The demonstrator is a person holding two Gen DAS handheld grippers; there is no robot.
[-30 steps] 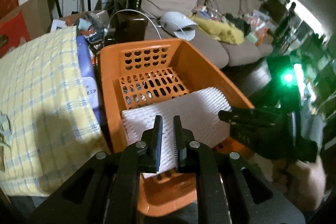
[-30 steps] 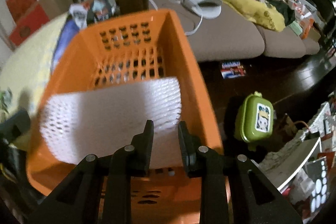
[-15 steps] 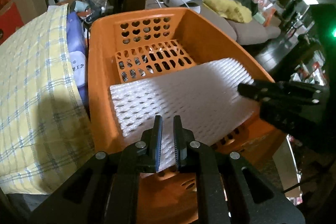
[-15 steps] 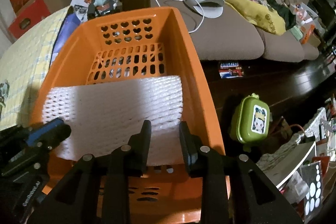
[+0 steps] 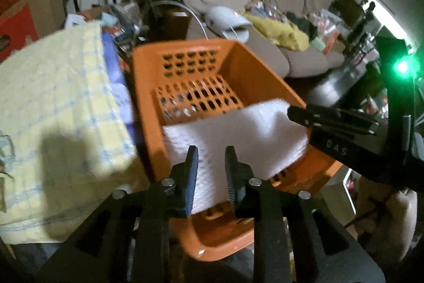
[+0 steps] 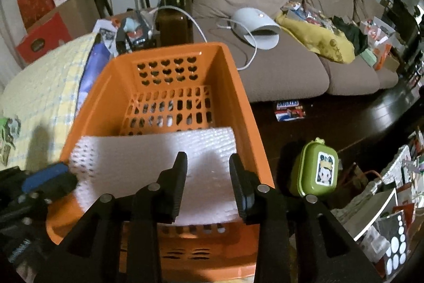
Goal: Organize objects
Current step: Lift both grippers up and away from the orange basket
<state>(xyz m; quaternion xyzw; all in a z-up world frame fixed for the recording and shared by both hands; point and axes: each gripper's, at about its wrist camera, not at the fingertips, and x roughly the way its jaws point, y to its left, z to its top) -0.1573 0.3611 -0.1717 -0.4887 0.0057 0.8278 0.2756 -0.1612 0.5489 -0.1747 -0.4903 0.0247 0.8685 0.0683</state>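
A cluttered living room with a brown sofa (image 6: pixel 278 65) lies behind. An orange basket (image 6: pixel 238 97) stands beside a yellow checked cloth (image 5: pixel 53 102). A white foam sheet (image 6: pixel 148 158) lies across the basket's near end, over its perforated floor. Both the left gripper (image 5: pixel 211 163) and right gripper (image 6: pixel 207 171) hover above the sheet's near edge, jaws opening, a modest gap, pads clear of the foam.
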